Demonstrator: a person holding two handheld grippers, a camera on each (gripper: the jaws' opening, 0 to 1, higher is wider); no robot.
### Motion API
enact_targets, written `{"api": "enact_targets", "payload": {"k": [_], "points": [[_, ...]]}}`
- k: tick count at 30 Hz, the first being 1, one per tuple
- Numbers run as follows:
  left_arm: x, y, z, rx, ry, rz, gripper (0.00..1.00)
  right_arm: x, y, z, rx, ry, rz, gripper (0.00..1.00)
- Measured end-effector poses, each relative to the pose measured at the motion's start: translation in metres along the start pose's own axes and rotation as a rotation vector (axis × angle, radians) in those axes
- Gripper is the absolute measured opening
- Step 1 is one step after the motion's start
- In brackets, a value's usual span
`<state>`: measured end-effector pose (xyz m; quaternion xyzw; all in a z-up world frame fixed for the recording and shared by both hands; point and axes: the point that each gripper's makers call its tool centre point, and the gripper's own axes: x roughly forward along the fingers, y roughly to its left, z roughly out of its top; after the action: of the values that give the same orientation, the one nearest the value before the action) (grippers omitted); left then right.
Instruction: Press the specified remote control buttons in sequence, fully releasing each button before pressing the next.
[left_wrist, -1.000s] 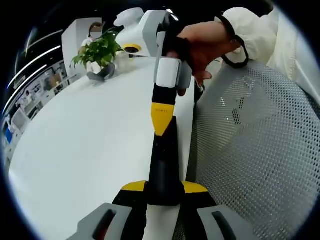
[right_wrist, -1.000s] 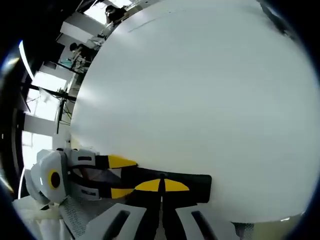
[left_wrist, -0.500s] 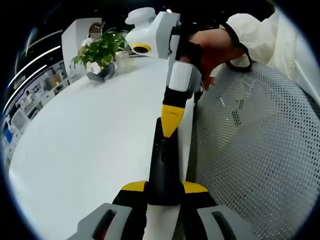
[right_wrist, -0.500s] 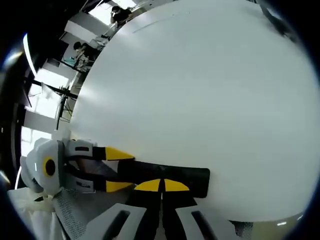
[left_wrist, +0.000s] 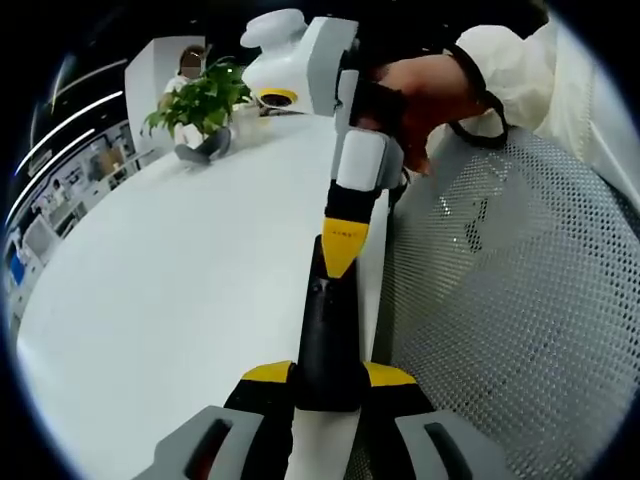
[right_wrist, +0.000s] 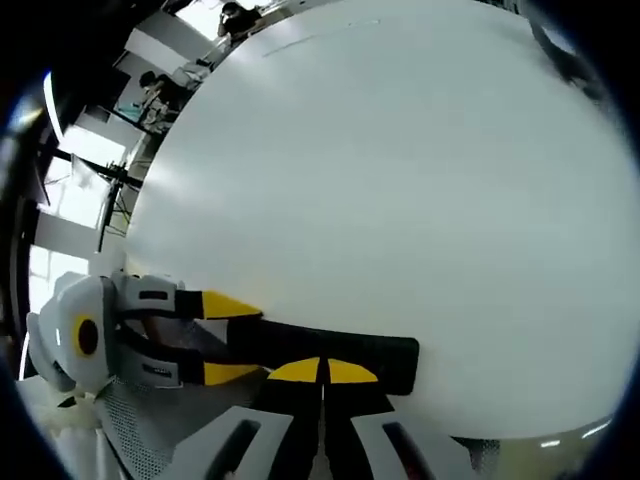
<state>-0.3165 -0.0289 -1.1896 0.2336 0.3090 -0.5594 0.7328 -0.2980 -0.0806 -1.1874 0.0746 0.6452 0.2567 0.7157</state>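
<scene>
A black remote (left_wrist: 325, 320) lies along the white table's (left_wrist: 180, 280) near edge, and my left gripper (left_wrist: 328, 372) is shut on its near end, one yellow-tipped jaw on each side. My right gripper (left_wrist: 342, 250) comes down from above, held by a hand (left_wrist: 430, 85), its jaws shut into one yellow point that rests on the remote's upper face. In the right gripper view the right gripper (right_wrist: 322, 370) is shut with its tips against the remote (right_wrist: 375, 350), while the left gripper (right_wrist: 228, 338) clamps it from the left.
A potted plant (left_wrist: 200, 100) stands at the far end of the table. A grey mesh chair back (left_wrist: 500, 300) stands right of the table edge. The wide white tabletop (right_wrist: 400, 180) stretches away, with office furniture and people beyond it.
The right gripper's body has swung a little to the right and tilted, and its yellow tip stays on the remote. The left gripper still clamps the remote in the same place.
</scene>
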Motion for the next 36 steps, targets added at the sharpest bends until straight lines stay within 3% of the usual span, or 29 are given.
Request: {"api": "enact_targets", "payload": {"k": [7,13,16,24,27,36], "points": [[0.000,0.000,0.000,0.003,-0.002,-0.001,0.25,-0.002,-0.001,-0.001,0.022,-0.049,0.037,0.00],[0.001,0.000,0.000,0.003,-0.002,-0.001,0.25,-0.007,0.002,-0.003,-0.022,-0.113,0.067,0.00],[0.001,0.000,0.000,0.005,-0.001,-0.002,0.25,-0.017,0.010,0.011,-0.054,-0.186,0.083,0.00],[0.001,0.000,0.000,0.004,-0.003,-0.002,0.25,-0.018,-0.005,0.002,0.029,-0.153,0.054,0.00],[0.001,0.000,0.000,0.003,-0.004,-0.002,0.25,-0.016,-0.003,-0.007,0.077,-0.102,0.071,0.00],[0.000,0.001,0.000,0.003,-0.007,-0.002,0.25,-0.009,-0.005,-0.008,0.028,-0.086,0.038,0.00]]}}
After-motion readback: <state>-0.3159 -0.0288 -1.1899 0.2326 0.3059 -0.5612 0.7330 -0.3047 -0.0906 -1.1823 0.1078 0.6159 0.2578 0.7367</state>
